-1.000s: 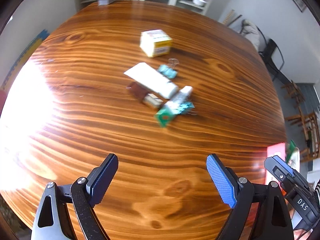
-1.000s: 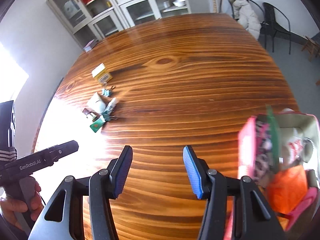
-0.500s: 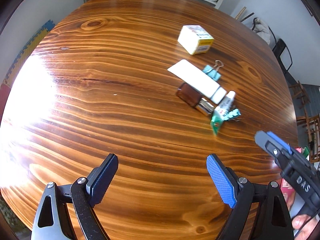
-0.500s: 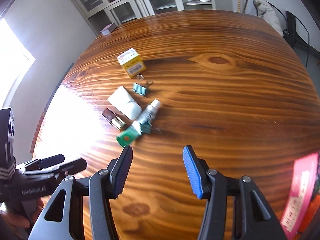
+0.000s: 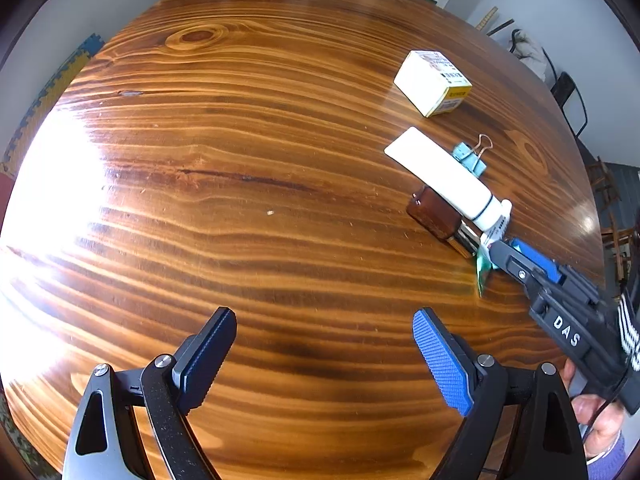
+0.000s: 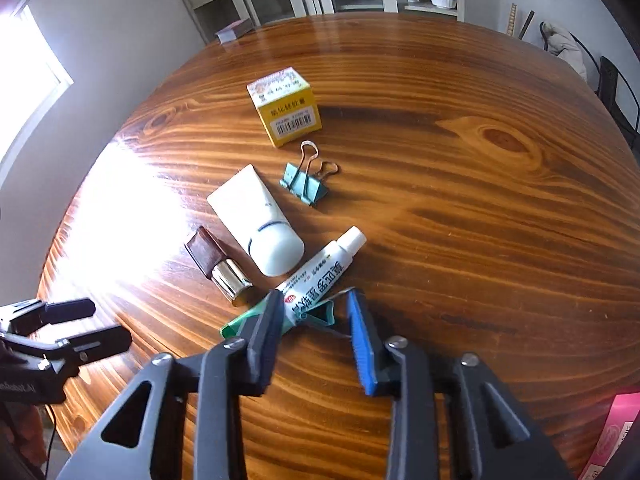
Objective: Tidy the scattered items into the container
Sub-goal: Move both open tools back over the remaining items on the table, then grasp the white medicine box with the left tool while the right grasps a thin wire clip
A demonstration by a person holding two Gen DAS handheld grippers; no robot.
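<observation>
On the round wooden desk (image 6: 460,208) lies a loose cluster of six small things. One yellow-and-white carton (image 6: 285,106) stands farthest from the right gripper, barcode side facing it. Just below it lies one teal binder clip (image 6: 306,184) with its wire handles pointing toward the carton. One white squeeze tube (image 6: 256,220) lies beside the clip, its long axis running from the flat crimped end near the carton to the rounded cap end near the gripper. One brown lipstick (image 6: 218,266) lies alongside it, roughly parallel, metal base toward the gripper. One small ointment tube (image 6: 320,276) lies slantwise, white cap pointing up and right, green crimped tail pointing down-left. It rests across a second teal binder clip (image 6: 324,314).

The right gripper (image 6: 314,328) has its jaws spread, one on each side of the ointment tube's lower part and that clip, not closed on either. The left gripper (image 5: 324,354) hangs over bare wood well left of the cluster, jaws spread wide and holding nothing.

A pink box edge (image 6: 616,436) shows at the lower right.
</observation>
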